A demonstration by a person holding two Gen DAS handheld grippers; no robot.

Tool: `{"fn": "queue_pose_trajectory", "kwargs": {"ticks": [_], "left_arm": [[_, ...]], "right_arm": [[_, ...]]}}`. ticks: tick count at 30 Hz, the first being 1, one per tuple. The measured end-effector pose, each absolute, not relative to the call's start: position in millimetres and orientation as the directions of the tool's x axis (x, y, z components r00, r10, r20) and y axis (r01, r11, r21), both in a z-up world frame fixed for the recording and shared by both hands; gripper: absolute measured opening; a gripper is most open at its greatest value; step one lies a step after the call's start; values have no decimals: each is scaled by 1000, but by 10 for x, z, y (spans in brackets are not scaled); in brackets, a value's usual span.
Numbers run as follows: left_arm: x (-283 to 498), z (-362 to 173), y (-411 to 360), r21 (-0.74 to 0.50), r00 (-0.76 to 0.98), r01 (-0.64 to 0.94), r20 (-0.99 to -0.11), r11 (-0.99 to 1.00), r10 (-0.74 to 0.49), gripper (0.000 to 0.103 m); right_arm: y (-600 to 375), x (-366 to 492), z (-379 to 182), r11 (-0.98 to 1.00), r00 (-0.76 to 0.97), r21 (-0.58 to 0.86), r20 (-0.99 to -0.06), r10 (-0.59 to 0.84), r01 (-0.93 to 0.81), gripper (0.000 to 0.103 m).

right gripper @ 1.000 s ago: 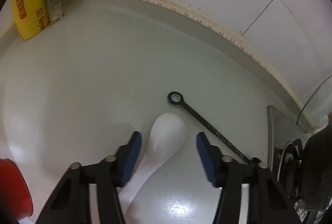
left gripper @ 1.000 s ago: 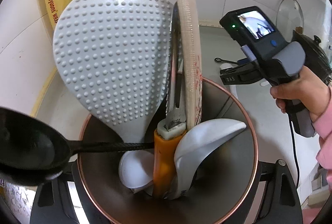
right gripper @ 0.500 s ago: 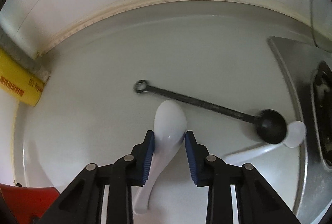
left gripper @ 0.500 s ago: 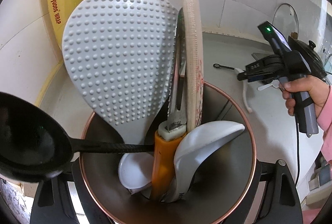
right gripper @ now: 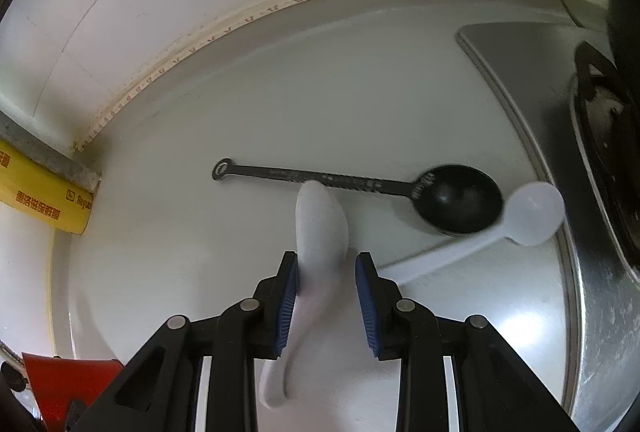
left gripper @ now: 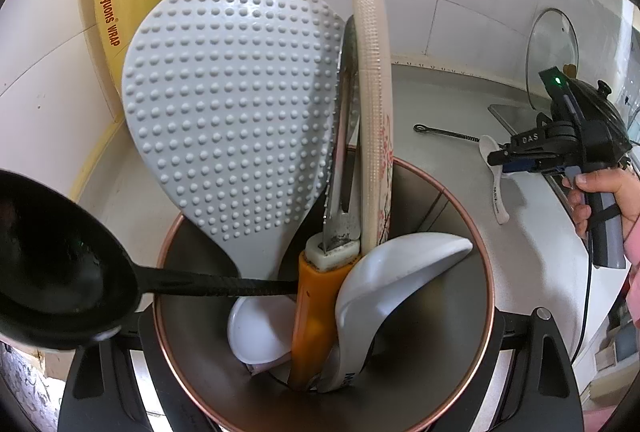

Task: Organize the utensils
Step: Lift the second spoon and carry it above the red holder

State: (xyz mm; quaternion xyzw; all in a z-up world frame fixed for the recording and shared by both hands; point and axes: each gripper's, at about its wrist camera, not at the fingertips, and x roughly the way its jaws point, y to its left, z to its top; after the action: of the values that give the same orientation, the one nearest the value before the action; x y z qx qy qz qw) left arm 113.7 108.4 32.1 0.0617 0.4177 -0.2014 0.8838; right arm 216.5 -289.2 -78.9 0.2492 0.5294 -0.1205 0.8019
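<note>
My left gripper [left gripper: 324, 324] is shut on a copper-rimmed metal utensil holder [left gripper: 486, 272], one finger [left gripper: 540, 332] on each side of it. Inside stand a grey dotted rice paddle [left gripper: 228, 111], an orange-handled knife [left gripper: 312, 312], wrapped chopsticks [left gripper: 372, 111], a black ladle [left gripper: 52, 264] and white spoons [left gripper: 392, 272]. Over the counter to the right, my right gripper [right gripper: 326, 272] is shut on a white ceramic spoon [right gripper: 320, 224]. The spoon's bowl sticks out past the blue pads and it looks tipped up. In the left wrist view the right gripper [left gripper: 500, 157] is held by a hand.
A black measuring spoon [right gripper: 460, 197] and a translucent white scoop [right gripper: 532, 211] lie on the grey counter beyond the held spoon. A steel stove [right gripper: 592, 272] borders them on the right. A yellow wrap roll [left gripper: 120, 11] leans in the wall corner, and a glass lid [left gripper: 552, 47] stands behind.
The right gripper's jaws closed from wide apart onto the white spoon, the wrist rolled, and the spoon tipped up between the pads. The left gripper and the holder barely moved.
</note>
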Motion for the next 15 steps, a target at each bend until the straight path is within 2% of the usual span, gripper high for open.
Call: {"fn": "queue_pose_trajectory", "kwargs": {"ticks": [15], "left_arm": [[1160,321,1071,-56,569,399,-768,915,-295,91]], "right_arm": [[-3140,2080,-697,835,442,280,-896,50,473,31]]}}
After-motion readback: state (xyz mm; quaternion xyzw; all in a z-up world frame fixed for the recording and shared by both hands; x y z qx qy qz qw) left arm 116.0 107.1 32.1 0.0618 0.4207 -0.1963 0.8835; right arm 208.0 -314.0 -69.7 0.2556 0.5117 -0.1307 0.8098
